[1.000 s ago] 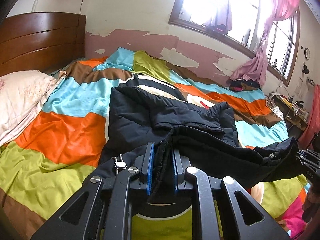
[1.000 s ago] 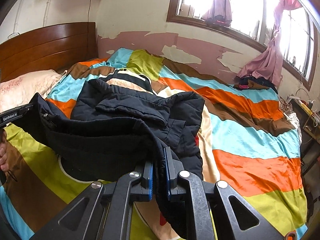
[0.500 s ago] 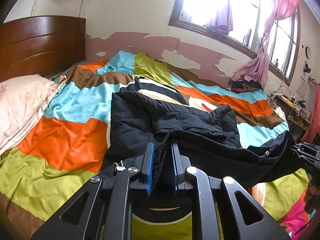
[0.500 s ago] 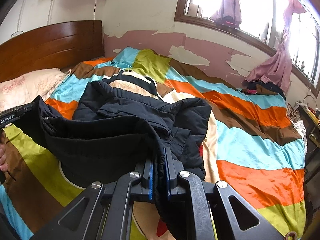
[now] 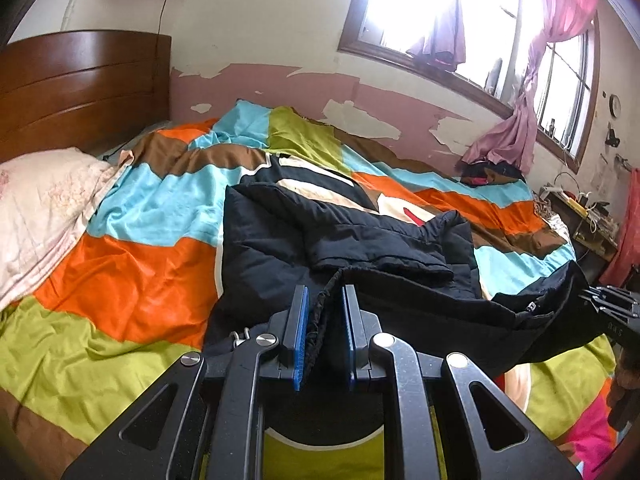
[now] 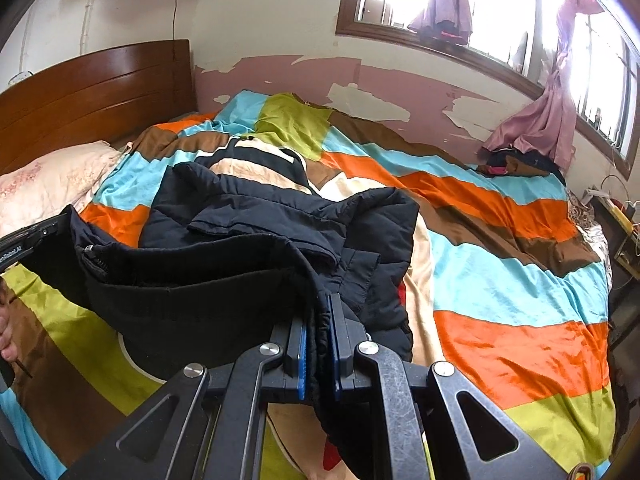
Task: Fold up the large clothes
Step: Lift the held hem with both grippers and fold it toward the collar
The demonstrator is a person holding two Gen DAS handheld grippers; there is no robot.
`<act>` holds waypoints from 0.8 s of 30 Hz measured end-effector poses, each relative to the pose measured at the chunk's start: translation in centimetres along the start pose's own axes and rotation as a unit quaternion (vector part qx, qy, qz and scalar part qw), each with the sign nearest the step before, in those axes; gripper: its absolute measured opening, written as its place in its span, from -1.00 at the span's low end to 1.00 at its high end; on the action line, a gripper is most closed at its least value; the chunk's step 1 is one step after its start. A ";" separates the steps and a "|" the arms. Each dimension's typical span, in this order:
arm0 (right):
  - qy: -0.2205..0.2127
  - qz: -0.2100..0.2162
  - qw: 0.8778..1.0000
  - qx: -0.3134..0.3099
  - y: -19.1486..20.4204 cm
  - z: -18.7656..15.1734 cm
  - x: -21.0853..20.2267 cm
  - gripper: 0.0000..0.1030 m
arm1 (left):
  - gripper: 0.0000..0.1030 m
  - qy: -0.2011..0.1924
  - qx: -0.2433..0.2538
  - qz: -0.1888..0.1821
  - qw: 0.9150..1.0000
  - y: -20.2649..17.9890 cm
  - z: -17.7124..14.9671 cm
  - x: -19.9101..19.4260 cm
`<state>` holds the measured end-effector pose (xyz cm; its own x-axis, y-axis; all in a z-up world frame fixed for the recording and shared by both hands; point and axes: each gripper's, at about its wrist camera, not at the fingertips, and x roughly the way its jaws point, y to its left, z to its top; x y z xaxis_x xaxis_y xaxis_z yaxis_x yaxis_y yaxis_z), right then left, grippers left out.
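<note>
A black padded jacket (image 5: 320, 232) lies on the striped bed cover, its near edge lifted off the bed. My left gripper (image 5: 324, 292) is shut on that edge, with dark fabric bunched between the blue pads. My right gripper (image 6: 320, 312) is shut on the same edge further along, and the cloth hangs down past its fingers. The lifted edge stretches between the two grippers. In the left wrist view the right gripper (image 5: 612, 308) shows at the right border. In the right wrist view the left gripper (image 6: 24, 240) shows at the left border.
The bed cover (image 5: 132, 276) has orange, blue, green and brown stripes. A pale pillow (image 5: 44, 208) and a wooden headboard (image 5: 80, 84) are at the left. Dark clothes (image 6: 520, 164) are heaped by the far wall under a pink curtain (image 6: 548, 120). A cluttered side table (image 5: 584, 216) stands at the right.
Both grippers keep their hold on the jacket's edge. The right gripper has drifted slightly sideways with the cloth; the left has stayed about where it was.
</note>
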<state>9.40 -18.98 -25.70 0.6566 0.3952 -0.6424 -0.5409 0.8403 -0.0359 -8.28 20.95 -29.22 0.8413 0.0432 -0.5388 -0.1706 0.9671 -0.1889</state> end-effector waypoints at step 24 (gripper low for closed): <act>-0.019 0.024 0.999 -0.019 -1.0 0.5 1.5 -0.83 | -0.80 -0.006 0.004 0.004 1.000 0.0 0.7 1.6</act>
<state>11.17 -19.00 -26.27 0.6479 0.4498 -0.6147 -0.5920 0.8052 -0.0348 -6.56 21.19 -29.49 0.8460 0.0548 -0.5303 -0.1738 0.9687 -0.1772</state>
